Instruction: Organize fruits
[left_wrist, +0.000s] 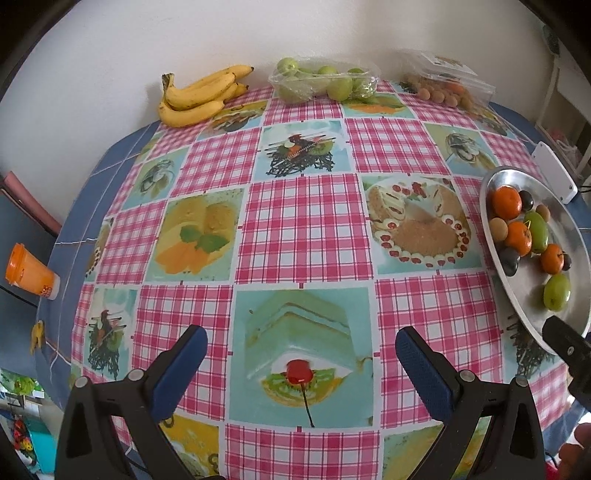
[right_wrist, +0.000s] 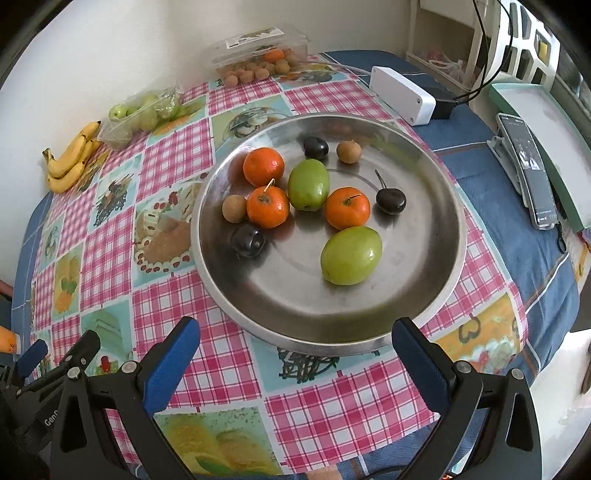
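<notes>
Both claws hang over the bench, and both are spread wide with nothing between their blue pads. The left claw (left_wrist: 301, 354) hovers above the checked cloth (left_wrist: 306, 221), over a printed cake square. The right claw (right_wrist: 295, 345) sits at the near rim of the steel tray (right_wrist: 417, 236), fingers straddling that edge from above.

On the tray, mixed fruit. Three oranges (right_wrist: 263, 166) cluster left of centre, two of them touching or nearly so. One green fruit (right_wrist: 308, 184) stands between the oranges, a second green one (right_wrist: 351, 255) lies nearer the claw, apart from the rest. Three dark plums (right_wrist: 390, 200) are scattered: one at the back, one right with a stem, one at the left front. Two small brown longans (right_wrist: 233, 208) too, one at the left rim beside an orange, one at the back.

Along the wall at the far side, the bananas (left_wrist: 199, 96) lie in a bunch on the left. Just right of them, a clear bag of green fruit (left_wrist: 325, 83). Further right, an open clear box (left_wrist: 447, 79) with more longans spilling in front of it.

From the right view, a white block (right_wrist: 402, 94) sits behind the tray, and a phone (right_wrist: 528, 168) rests on a stand well to the right. An orange-lidded cup (left_wrist: 31, 271) lies at the left edge of the bench.
</notes>
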